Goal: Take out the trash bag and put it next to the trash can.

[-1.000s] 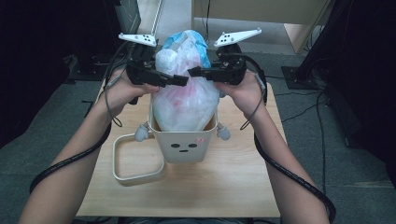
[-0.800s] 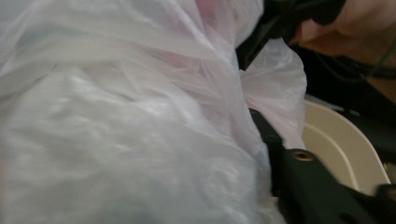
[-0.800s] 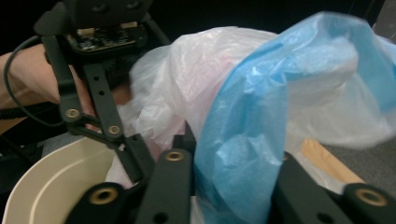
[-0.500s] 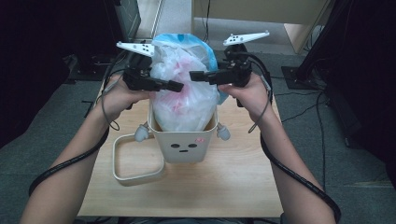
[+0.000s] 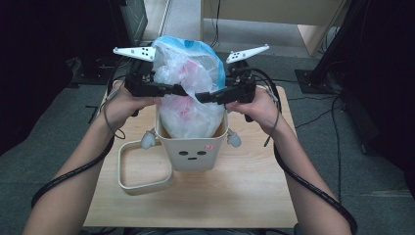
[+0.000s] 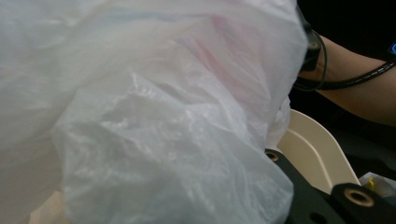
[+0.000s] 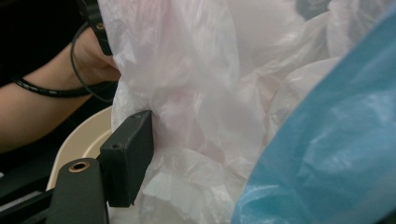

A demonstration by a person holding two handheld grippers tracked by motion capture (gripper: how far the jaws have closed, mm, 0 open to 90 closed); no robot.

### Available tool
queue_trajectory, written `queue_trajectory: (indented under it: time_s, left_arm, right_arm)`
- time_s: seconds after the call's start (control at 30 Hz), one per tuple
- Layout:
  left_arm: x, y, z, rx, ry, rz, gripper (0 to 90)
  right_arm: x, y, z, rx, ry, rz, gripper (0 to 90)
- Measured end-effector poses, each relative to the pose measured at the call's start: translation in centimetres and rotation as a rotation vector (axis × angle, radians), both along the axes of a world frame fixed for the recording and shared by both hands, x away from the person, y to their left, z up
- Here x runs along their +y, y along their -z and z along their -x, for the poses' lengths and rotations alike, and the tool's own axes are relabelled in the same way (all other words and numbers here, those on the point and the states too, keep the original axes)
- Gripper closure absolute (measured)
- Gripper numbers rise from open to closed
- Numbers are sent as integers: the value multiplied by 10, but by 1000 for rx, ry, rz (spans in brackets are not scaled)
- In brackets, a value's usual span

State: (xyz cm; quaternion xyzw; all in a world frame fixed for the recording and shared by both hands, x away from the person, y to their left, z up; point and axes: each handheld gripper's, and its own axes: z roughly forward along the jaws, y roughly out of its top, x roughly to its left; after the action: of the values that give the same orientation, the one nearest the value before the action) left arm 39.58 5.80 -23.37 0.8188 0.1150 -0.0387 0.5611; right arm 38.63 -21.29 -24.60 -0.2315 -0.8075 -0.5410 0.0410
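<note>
right now both grippers meet at the neck of a stuffed plastic bag (image 5: 188, 110) that sits in a small cream bin with a face on it (image 5: 192, 152), at the middle of the wooden tabletop (image 5: 254, 186). the bag's white body fills the bin, and its bunched top, with a blue piece (image 5: 205, 51) at the crown, rises well above the rim. the left gripper (image 5: 180, 90) comes in from one side and the right gripper (image 5: 201, 97) from the other, and their jaws look pinched onto the film where it gathers. in the right gripper view one black jaw presses flat against the plastic; in the left gripper view the bag (image 6: 154, 121) hides nearly all of the jaws, so i cannot tell for sure how tightly that one grips. a cream ring-shaped lid (image 5: 142, 169) lies on the tabletop, just beside the bin. i judge the step to be lifting the full bag out. next calls for a straight, even upward pull with both hands, since the thin film could tear or the light bin could rise along with it.
</note>
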Motion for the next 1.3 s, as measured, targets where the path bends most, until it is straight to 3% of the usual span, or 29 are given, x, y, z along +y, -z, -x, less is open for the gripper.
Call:
queue_trajectory:
  time_s: [0.17,0.27,0.37,0.47,0.6,0.73,0.83,0.93,1.3]
  left_arm:
    - [-2,-4,-2,7,-5,-12,865]
    - [-5,-5,-1,9,-23,-39,859]
    - [-6,-7,-3,22,-40,-29,842]
    - [-7,-8,-4,41,-53,-34,806]
    - [-4,-9,-4,49,-66,-43,739]
    - [1,-11,-4,41,-97,-59,581]
    - [5,-12,-3,63,-106,-59,451]
    - [11,-14,-1,71,-113,-59,380]
    - [40,-21,1,111,-138,-39,304]
  right_arm:
    - [7,0,-3,-21,-9,10,315]
    - [9,-2,-1,-61,-24,58,527]
    - [11,-2,2,-96,-41,107,748]
    - [14,0,3,-87,-20,143,830]
    - [11,-2,1,-56,9,138,861]
    - [3,-7,0,-32,34,120,869]
    - [-4,-14,-1,-26,50,93,870]
    - [-7,-20,0,-33,57,84,871]
    - [-17,-45,3,-73,102,48,871]
